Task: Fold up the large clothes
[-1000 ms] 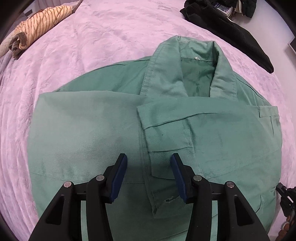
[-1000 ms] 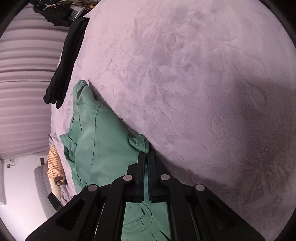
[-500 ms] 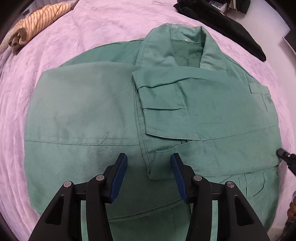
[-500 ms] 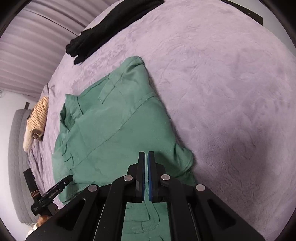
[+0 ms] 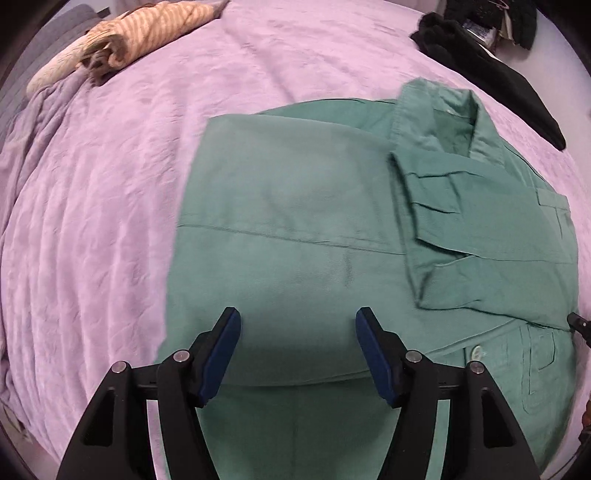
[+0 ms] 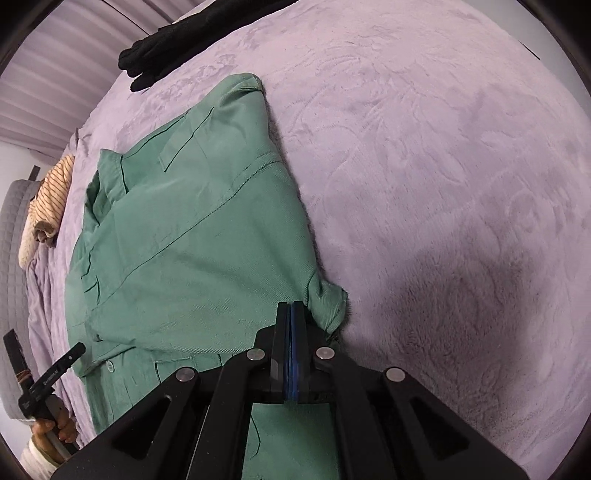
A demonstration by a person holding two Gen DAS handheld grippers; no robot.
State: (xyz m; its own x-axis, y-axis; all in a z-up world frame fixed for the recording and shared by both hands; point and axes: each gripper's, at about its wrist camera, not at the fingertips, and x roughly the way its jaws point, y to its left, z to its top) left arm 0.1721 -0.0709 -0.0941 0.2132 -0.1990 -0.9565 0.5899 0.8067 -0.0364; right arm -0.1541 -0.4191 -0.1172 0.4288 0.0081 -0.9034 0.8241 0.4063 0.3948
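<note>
A large green jacket [image 5: 295, 229] lies on the lilac bedspread [image 5: 92, 221], collar [image 5: 443, 110] at the far side and a sleeve [image 5: 480, 240] folded across its front. My left gripper [image 5: 297, 332] hovers over the jacket's left half. Its jaws are opening, with only flat cloth below them and none between the pads. My right gripper [image 6: 291, 308] is shut at the jacket's [image 6: 192, 229] right edge, beside a bunched-up corner [image 6: 332, 299]. I see no cloth between its pads. A hand holds the left gripper [image 6: 48, 380] at the lower left of the right wrist view.
A black garment [image 5: 498, 74] lies at the bed's far right, also visible from the right wrist [image 6: 177, 48]. A rolled striped cloth [image 5: 140, 33] sits at the far left by a grey headboard [image 6: 14, 229]. Bare bedspread [image 6: 443, 166] stretches to the jacket's right.
The left gripper has slid left across the jacket, off the folded sleeve, and its jaws have widened. The right gripper has rolled and stayed shut by the bunched corner.
</note>
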